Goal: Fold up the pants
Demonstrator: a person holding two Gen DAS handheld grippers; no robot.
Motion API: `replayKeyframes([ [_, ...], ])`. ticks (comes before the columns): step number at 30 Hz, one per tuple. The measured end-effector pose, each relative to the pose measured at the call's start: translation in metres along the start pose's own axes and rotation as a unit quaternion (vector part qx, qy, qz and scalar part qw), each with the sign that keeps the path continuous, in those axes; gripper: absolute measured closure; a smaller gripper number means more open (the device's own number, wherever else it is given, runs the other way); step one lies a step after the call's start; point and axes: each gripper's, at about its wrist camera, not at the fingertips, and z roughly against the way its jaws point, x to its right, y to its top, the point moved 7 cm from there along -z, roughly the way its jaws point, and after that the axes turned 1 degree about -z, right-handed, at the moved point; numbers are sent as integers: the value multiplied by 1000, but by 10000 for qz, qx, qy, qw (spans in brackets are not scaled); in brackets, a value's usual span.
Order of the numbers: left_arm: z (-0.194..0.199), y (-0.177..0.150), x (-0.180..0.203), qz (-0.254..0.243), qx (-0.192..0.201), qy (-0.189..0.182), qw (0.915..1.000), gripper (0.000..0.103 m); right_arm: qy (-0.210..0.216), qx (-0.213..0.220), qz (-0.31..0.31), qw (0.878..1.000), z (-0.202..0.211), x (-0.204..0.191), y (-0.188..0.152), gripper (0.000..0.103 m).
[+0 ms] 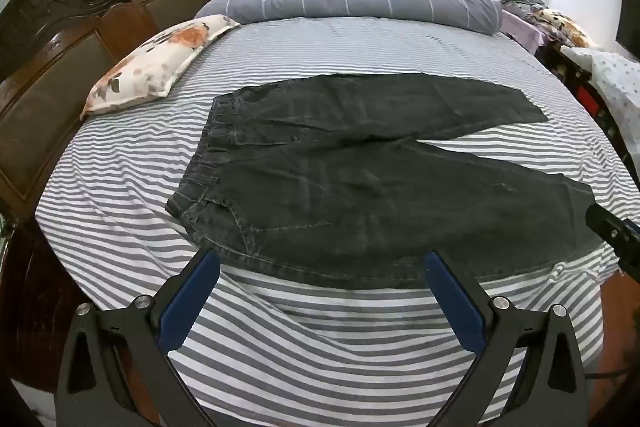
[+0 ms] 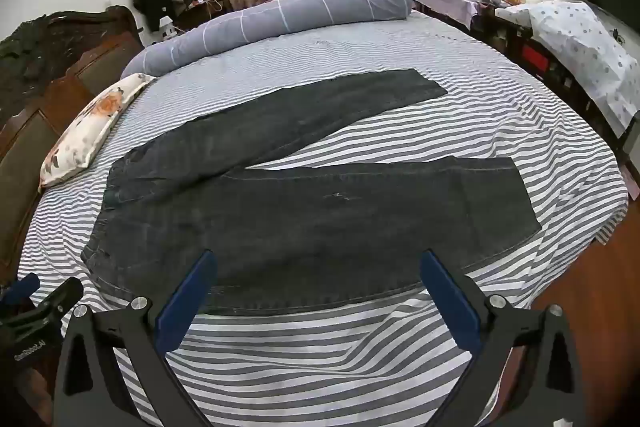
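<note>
— What's lying on the striped bed (image 1: 320, 39)?

— Dark denim pants (image 1: 360, 195) are lying flat, legs splayed apart, waistband toward the headboard (image 1: 72, 39). My left view is cutting off the near leg's hem; my right view is showing it whole.

— And your grippers?

— I'm holding my left gripper (image 1: 320, 263) and right gripper (image 2: 316, 263) spread wide, gripping nothing, both hovering at the pants' near edge.

Both wrist cameras looked steeply down across the bed (image 1: 120, 195) from its near edge, side by side; both shared the spread pants (image 1: 360, 187) (image 2: 320, 219), left nearer the waistband.
</note>
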Motion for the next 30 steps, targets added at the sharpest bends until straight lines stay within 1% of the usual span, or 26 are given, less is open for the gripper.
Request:
replayKeyframes([
  [1,1,0,1,81,63,-157,9998,1,4,7,-12,10000,0,0,0,2],
  [4,-1,-2,-3,150,-67,-233,9996,1,4,42,15,10000,3,-2,0,2],
  [6,-3,-6,-3,160,-107,-199,9996,1,3,64,39,10000,5,-4,0,2],
  [7,-6,-6,-6,136,-118,-159,9997,1,36,-45,-46,10000,-2,-2,-1,2],
  [10,-12,-7,0,-52,-147,-9,9999,1,25,-49,-33,10000,-2,-7,-1,2],
  [16,-18,-9,-5,126,-213,-212,9995,1,16,-68,-42,10000,-1,-9,0,2],
  [20,-19,-11,-9,272,-133,-252,9992,1,75,-62,-78,9999,-6,2,-3,2],
  [23,-20,-13,-10,367,-70,-321,9988,1,110,-71,-96,9999,-7,2,-4,2],
  [26,-19,-13,-11,312,8,-296,9991,1,149,-91,-93,9998,-7,3,-5,2],
  [30,-20,-15,-7,255,-14,-314,9992,1,125,-126,-104,9998,-9,4,-4,2],
])
